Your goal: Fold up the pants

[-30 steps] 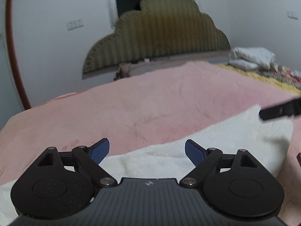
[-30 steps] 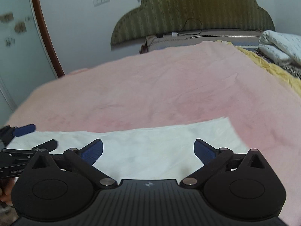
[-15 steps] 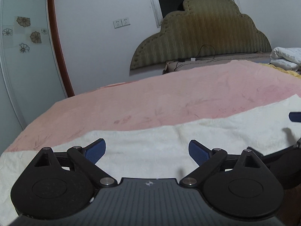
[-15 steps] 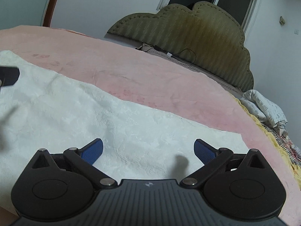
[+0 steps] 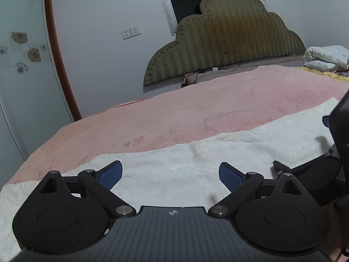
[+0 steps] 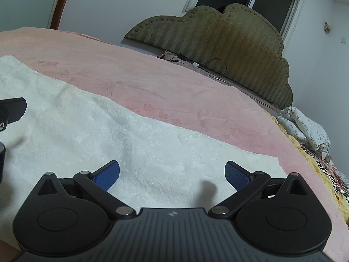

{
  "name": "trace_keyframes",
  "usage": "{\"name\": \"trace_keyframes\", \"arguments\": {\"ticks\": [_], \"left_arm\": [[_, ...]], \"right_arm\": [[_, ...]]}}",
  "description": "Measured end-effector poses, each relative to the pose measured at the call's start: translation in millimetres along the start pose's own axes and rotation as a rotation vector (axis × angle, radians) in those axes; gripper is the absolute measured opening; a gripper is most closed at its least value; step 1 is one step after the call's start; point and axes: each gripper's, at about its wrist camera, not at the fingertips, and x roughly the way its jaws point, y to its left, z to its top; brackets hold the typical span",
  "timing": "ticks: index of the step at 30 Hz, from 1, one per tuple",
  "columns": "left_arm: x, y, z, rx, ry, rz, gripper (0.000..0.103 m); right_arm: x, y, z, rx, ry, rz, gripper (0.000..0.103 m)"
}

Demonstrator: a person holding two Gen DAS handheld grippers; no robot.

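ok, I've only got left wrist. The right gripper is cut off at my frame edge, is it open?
Observer: Yes. The right gripper is open, its blue pads wide apart with nothing between them.
Operator: What's under it?
Observer: The white pants, flat between the pads, no raised fold. One finger casts a shadow on them.
Operator: Any clutter on that side?
Observer: Zebra-striped fabric with yellow trim runs along the bed's right edge; a strip of pink blanket separates it from the pants.
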Motion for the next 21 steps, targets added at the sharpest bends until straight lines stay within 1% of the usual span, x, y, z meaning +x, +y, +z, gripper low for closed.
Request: {"name": "trace_keyframes", "arguments": {"ticks": [7, 11, 21], "left_arm": [[2.0, -3.4, -3.2, 0.011, 0.010, -0.006, 0.097], [2.7, -7.4, -5.7, 0.013, 0.013, 0.001, 0.099], [5.0, -5.2, -5.7, 0.000, 0.027, -0.007, 0.099]], "right_arm": [[-1.2, 8.2, 0.2, -0.043, -0.014, -0.033, 0.103], [-4.0, 18.1, -0.4, -0.093, -0.032, -0.072, 0.103], [-3.7, 20.6, 0.2, -0.104, -0.034, -0.080, 0.103]]}}
